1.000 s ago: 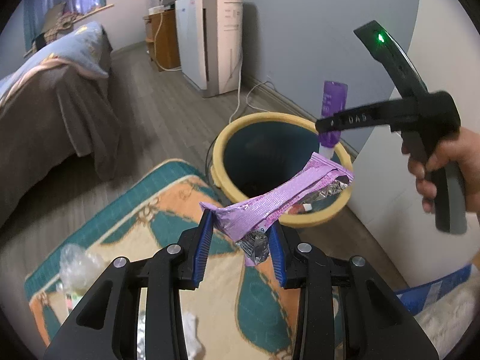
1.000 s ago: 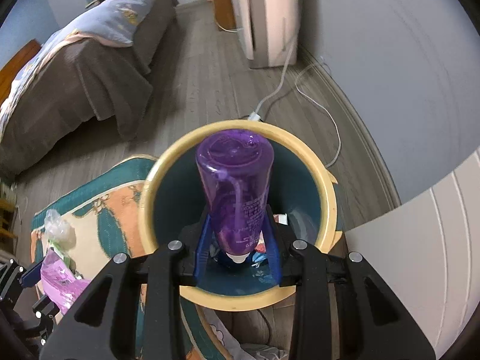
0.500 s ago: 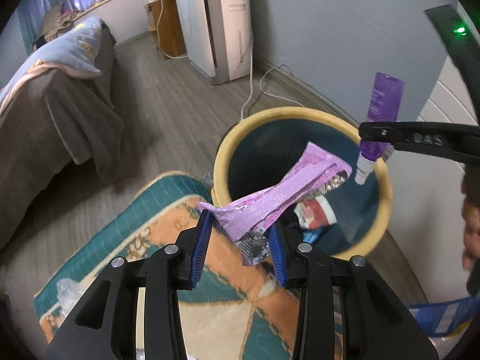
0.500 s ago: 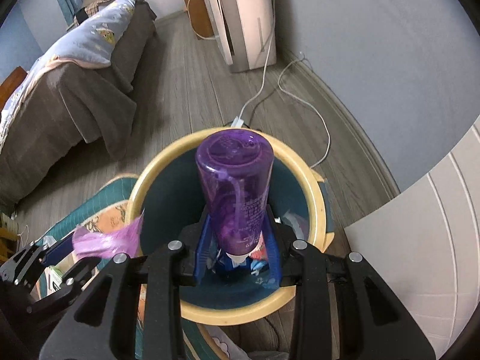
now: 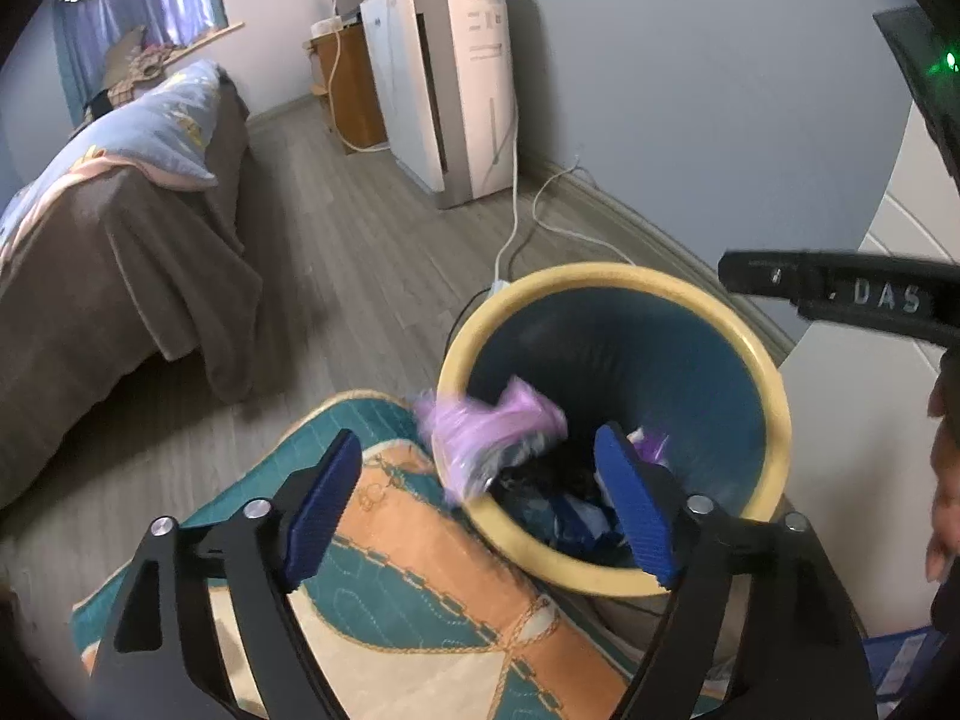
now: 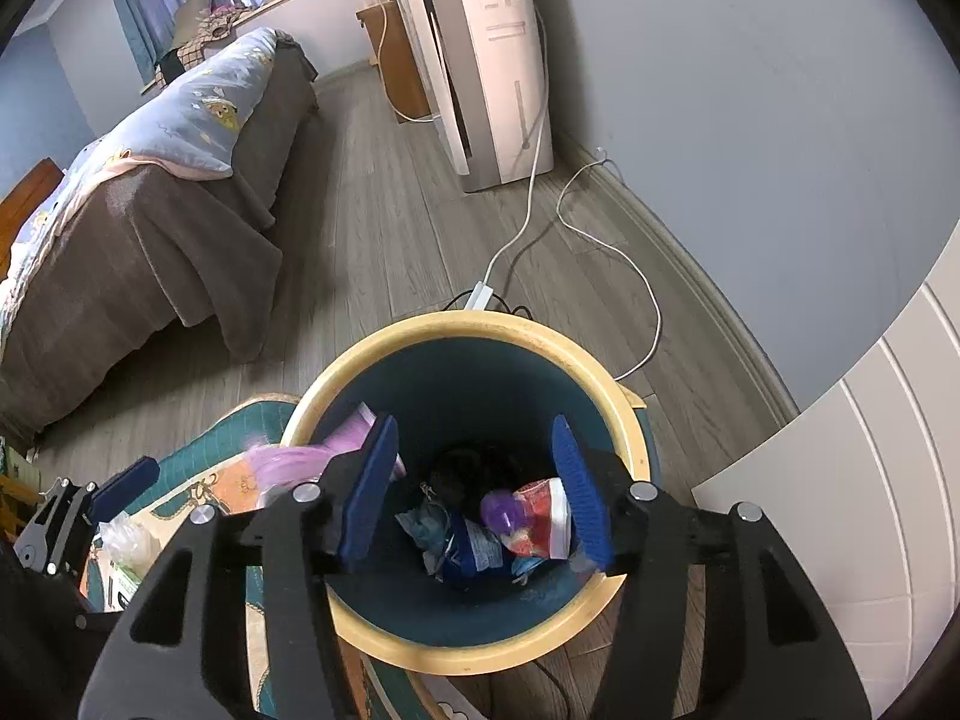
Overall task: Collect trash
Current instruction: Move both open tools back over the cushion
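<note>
Both grippers, left and right, are hovering over the bin, fingers spread wide, holding nothing; a wrapper is draping its rim.

pink wrapper motion-blurred, bin base hidden

The bin has a pale yellow rim and a dark teal inside. A blurred pink-purple wrapper shows at its edge. In the bin lie a purple bottle, a red and white packet and a blue packet. The rug is teal, orange and cream. Both tongs are black with blue pads. The bed has a brown cover and a light blue quilt.
</note>
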Tool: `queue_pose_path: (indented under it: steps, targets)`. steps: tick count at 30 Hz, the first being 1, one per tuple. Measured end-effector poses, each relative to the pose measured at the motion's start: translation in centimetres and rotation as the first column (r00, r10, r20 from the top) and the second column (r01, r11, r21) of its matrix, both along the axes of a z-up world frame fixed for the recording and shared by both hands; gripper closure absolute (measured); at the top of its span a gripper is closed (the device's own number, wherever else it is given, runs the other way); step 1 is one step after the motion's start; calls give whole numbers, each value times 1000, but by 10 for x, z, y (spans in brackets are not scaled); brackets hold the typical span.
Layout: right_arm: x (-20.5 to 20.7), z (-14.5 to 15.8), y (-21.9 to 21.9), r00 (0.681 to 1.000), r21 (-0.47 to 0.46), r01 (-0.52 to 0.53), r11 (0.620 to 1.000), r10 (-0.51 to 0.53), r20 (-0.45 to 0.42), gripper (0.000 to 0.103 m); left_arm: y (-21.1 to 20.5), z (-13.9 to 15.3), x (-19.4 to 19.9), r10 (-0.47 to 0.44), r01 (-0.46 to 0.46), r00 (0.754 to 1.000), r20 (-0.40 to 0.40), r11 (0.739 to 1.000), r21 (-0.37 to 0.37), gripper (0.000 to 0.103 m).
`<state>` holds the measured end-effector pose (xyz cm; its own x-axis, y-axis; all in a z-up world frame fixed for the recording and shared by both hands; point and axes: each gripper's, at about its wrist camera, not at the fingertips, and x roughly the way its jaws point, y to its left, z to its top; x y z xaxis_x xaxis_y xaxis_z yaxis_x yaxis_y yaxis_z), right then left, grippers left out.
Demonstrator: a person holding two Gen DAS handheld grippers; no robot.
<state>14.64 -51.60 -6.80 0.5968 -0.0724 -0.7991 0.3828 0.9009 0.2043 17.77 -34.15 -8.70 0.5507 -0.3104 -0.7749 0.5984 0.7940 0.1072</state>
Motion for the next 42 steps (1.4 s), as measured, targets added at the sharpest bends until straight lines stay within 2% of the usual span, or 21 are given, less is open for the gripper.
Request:
queue_pose_path:
  steps: [2, 5, 8, 11, 24, 28, 33, 39, 42]
  targets:
    - [1, 0, 1, 1000, -1, -3, 1000, 3, 0, 31, 3, 0, -2, 9, -9, 1000, 4, 1000, 8, 13]
    - [1, 2, 3, 1000, -11, -8, 1000, 8, -1, 19, 13, 0, -3, 21, -22, 1000, 9, 1000, 9, 10]
    - [2, 3, 5, 1000, -1, -13, 1000, 13, 8, 10, 27, -1, -4, 46, -46, 999, 1, 999, 11, 9]
    - [4, 6, 10, 1000, -4, -19, 1000, 19, 10, 6, 47, 3, -9, 71, -71, 997, 5, 997, 7, 8]
    - [0, 40, 80, 987, -148, -153, 977, 158, 22, 6, 156, 42, -55, 193, -196, 978, 81, 980, 29, 6]
    - [-6, 51, 105, 978, -172, -199, 965, 208, 34, 6, 202, 60, -79, 266, -270, 957, 117, 963, 23, 6]
    - [-20, 58, 127, 970, -153, -225, 962, 235, 54, 6, 253, 81, -112, 351, -349, 926, 142, 936, -38, 5]
    - [-35, 54, 161, 965, -100, -254, 962, 259, 33, 6, 298, 72, -130, 436, -428, 891, 130, 900, -88, 5]
    - [-45, 51, 183, 959, -120, -279, 953, 282, 10, 6, 311, 60, -132, 458, -453, 882, 114, 889, -68, 5]
